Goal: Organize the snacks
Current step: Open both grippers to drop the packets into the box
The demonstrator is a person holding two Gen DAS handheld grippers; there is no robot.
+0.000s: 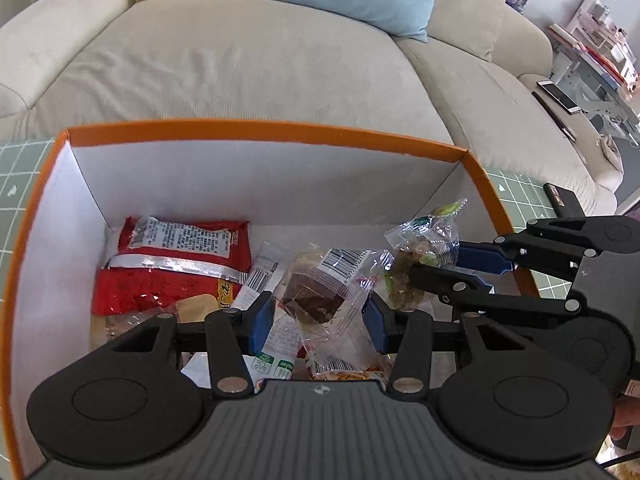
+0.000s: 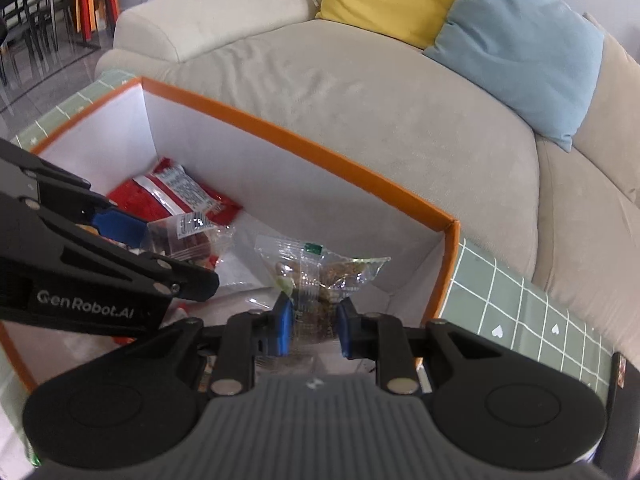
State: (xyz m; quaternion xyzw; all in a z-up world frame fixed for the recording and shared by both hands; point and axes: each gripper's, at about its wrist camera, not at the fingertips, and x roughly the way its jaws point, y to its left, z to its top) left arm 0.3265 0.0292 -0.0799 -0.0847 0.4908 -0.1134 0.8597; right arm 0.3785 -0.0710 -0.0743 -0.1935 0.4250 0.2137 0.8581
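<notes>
Left wrist view, read from nine o'clock across to three: the orange box (image 1: pixel 256 130) with white inner walls stands on the green gridded worktop (image 1: pixel 16 184) in front of a beige sofa (image 1: pixel 240 60), and already holds several snacks. At nine o'clock on its floor lies a red foil packet (image 1: pixel 172 268), label side up. Toward the middle, the left tongs (image 1: pixel 320 316) are closed on a clear wrapper with a dark brown cake (image 1: pixel 316 296) inside, barcode flap on top, both blue pads pressing its sides. At about two o'clock the right tongs (image 1: pixel 444 268) reach in from the side, pinching a clear packet of mixed nuts with green bits (image 1: pixel 424 248).

Right wrist view, same order: the left tongs (image 2: pixel 160 252) enter from nine o'clock with the brown cake wrapper (image 2: pixel 188 236) hanging above the red packet (image 2: pixel 176 196); at the centre the right tongs (image 2: pixel 314 326) grip the nut packet (image 2: pixel 320 272) by its lower end, its crinkled top fanning out above the pads.

I judge the sorting well under way: some packets are boxed (how many lie beneath the tongs is hidden), and both held ones hang inside the box walls, not yet let go. What remains is to release them; whether more snacks wait outside the box, neither view shows.
</notes>
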